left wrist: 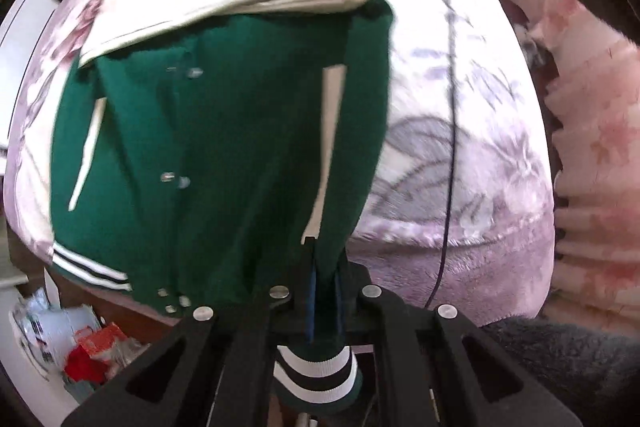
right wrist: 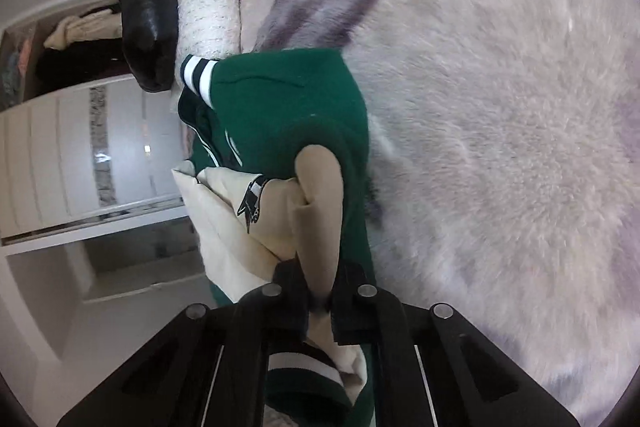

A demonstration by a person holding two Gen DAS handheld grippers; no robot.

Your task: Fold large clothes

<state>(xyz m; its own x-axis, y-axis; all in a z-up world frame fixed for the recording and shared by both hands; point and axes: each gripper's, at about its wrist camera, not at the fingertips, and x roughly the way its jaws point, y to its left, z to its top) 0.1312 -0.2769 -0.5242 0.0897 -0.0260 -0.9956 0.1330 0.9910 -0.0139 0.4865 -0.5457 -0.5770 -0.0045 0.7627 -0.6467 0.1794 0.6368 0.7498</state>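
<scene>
Grippers (left wrist: 326,291) (right wrist: 320,301) clamped on jacket (left wrist: 224,147)

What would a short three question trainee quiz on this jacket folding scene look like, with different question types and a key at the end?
1. True or false: the left tongs are shut on the green jacket at its striped hem.
2. Multiple choice: the fabric pinched in the right tongs is (a) the red garment, (b) the jacket's cream sleeve, (c) the blanket.
3. Fill in: the jacket lies on a plush blanket printed with grey ______.

Key: 1 true; 2 b; 3 leaves.
</scene>
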